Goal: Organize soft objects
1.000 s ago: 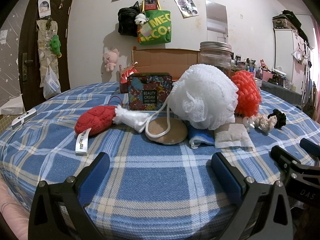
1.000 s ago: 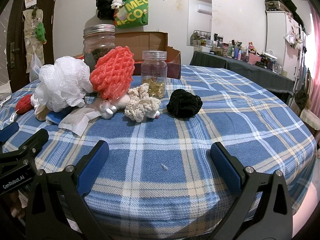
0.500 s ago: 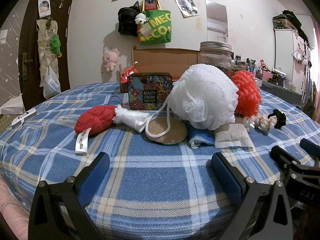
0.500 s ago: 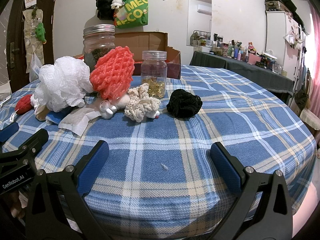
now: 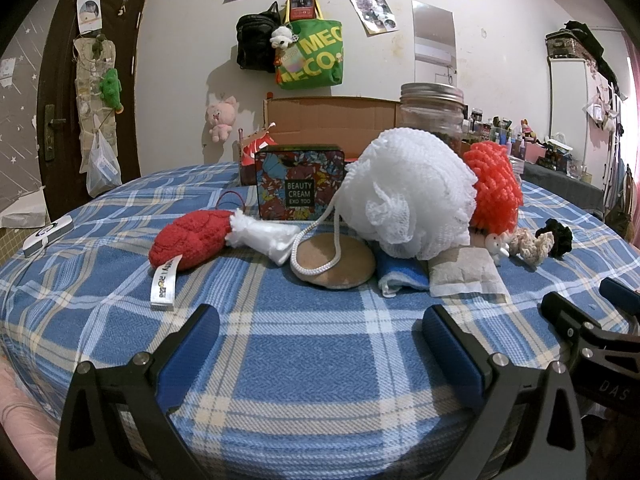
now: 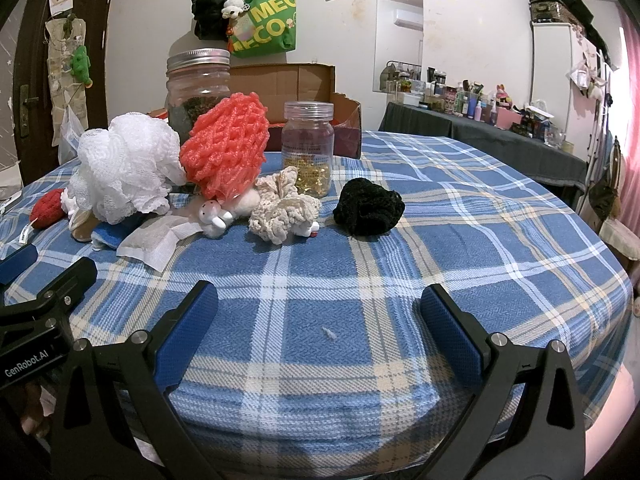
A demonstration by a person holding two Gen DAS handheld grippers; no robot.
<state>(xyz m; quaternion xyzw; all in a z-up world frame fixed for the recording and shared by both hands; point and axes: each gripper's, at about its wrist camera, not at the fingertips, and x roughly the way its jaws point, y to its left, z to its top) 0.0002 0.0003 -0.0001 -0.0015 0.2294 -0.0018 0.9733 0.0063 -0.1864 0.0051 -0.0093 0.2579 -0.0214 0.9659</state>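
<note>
A white pouf [image 5: 408, 192] and a red pouf [image 6: 226, 152] sit mid-table on the plaid cloth [image 6: 360, 280], with a cream scrunchie [image 6: 284, 212] and a black scrunchie [image 6: 368, 208] beside them. Near the table edge, the left gripper [image 5: 320, 344] and right gripper [image 6: 318, 336] hover, jaws spread wide and empty.

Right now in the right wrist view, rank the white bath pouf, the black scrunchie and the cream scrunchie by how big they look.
1. white bath pouf, clearly largest.
2. cream scrunchie and black scrunchie: they look about alike, so I won't rank them.
</note>
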